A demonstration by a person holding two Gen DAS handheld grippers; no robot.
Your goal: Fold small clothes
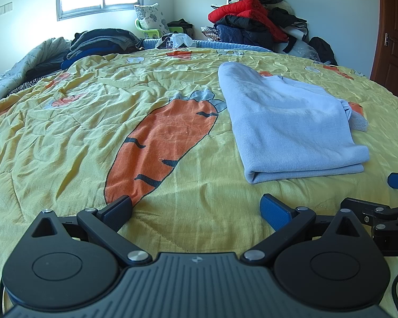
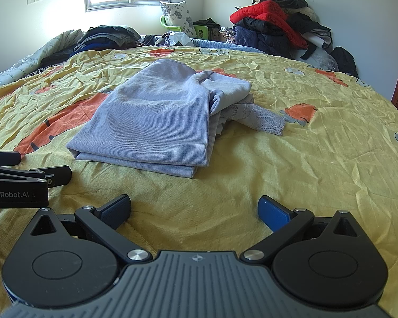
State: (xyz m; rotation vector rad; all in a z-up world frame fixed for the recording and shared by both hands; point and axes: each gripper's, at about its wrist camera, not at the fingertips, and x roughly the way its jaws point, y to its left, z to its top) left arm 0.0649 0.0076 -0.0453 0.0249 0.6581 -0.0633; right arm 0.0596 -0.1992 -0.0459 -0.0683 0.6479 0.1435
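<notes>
A light blue knit garment (image 1: 289, 127) lies folded in layers on the yellow carrot-print quilt (image 1: 119, 100), with a lace collar sticking out on its right side (image 2: 262, 119). It also shows in the right wrist view (image 2: 156, 122). My left gripper (image 1: 196, 209) is open and empty, low over the quilt, in front and left of the garment. My right gripper (image 2: 193, 208) is open and empty, just in front of the garment's near folded edge. The left gripper also shows at the left edge of the right wrist view (image 2: 29, 167).
A pile of jackets, red and dark (image 1: 254, 23), stands at the back right by the wall. Folded dark clothes (image 1: 100, 42) and a grey quilt lie at the back left. A wooden door (image 1: 395, 26) is at the far right. A floral cushion (image 1: 150, 17) leans under the window.
</notes>
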